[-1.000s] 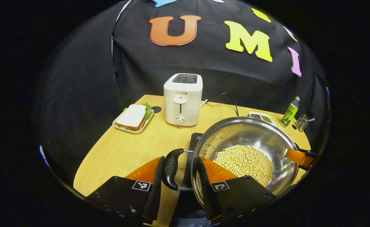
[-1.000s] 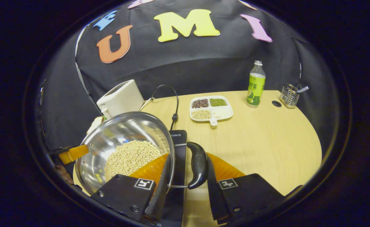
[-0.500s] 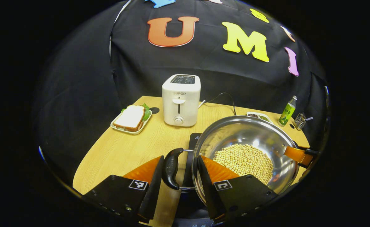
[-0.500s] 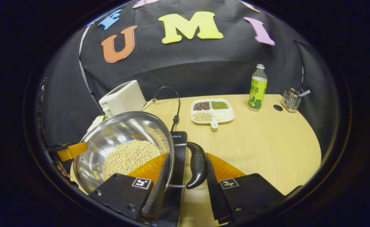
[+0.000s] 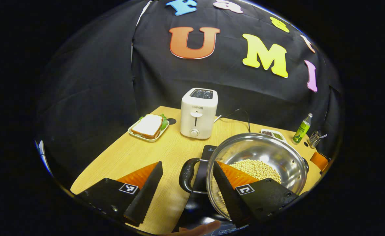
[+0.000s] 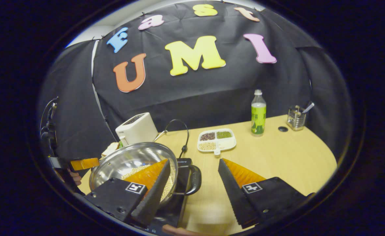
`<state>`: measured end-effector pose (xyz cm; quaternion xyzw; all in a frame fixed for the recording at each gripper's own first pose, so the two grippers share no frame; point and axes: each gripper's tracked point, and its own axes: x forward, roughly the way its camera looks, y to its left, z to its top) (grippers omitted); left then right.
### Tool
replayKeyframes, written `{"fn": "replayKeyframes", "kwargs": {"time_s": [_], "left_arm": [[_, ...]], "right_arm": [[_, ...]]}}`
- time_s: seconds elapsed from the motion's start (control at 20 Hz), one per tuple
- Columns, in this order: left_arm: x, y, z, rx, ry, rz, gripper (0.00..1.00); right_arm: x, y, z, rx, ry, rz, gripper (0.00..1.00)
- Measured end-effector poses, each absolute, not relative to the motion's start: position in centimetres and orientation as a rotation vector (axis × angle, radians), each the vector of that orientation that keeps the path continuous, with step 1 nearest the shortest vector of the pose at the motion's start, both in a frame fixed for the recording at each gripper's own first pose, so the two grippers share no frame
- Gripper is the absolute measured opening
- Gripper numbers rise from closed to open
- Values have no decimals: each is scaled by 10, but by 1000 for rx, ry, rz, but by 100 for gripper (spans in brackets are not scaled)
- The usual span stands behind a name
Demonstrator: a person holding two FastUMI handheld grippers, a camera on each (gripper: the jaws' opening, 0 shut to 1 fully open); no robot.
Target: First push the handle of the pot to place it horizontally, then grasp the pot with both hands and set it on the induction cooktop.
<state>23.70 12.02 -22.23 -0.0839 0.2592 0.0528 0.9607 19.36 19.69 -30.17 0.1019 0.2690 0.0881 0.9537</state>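
Observation:
The steel pot [image 5: 261, 147] holding soybeans [image 5: 254, 167] rests on the black induction cooktop [image 5: 209, 152]. Its black loop handle [image 5: 186, 175] lies level, just ahead of my left gripper [image 5: 187, 163], which is open with its fingers apart from the handle. In the right gripper view the pot [image 6: 127, 159] sits at lower left on the cooktop [image 6: 179, 200], its other handle [image 6: 194, 180] free between the spread fingers of my open right gripper [image 6: 194, 161]. Each view catches the opposite gripper at the pot's far side: the right gripper [image 5: 318, 160] and the left gripper [image 6: 81, 163].
A white toaster [image 5: 198, 113] and a plate with a sandwich [image 5: 149, 126] stand at the back left. A divided tray of grains [image 6: 216, 140], a green bottle [image 6: 258, 113] and a metal holder [image 6: 295, 118] are at the back right. A black cable [image 6: 179, 131] runs behind the cooktop.
Both grippers have opened, let go of the pot's handles and drawn back and up. The pot now stands on the cooktop.

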Motion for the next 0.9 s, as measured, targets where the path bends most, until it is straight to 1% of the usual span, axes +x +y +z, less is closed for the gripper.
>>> {"fn": "replayKeyframes", "kwargs": {"time_s": [0.05, 0.25, 0.35, 0.4, 0.45, 0.6, 0.9], "left_arm": [[230, 119, -213, -181, 499, 102, 94], [189, 107, -179, -164, 413, 93, 95], [170, 97, -166, -153, 392, 87, 95], [159, 91, -158, -151, 383, 81, 95], [150, 84, -146, -153, 361, 72, 95], [122, 59, -116, -168, 303, 36, 95], [61, 6, -44, -149, 141, -49, 95]], "right_arm": [[186, 192, -296, 204, 535, 181, 94], [149, 176, -281, 193, 505, 200, 96], [130, 164, -272, 171, 487, 190, 96], [120, 160, -266, 165, 481, 190, 98], [112, 156, -259, 153, 470, 186, 96], [83, 137, -230, 125, 418, 174, 96], [30, 99, -168, 104, 332, 143, 96]]}}
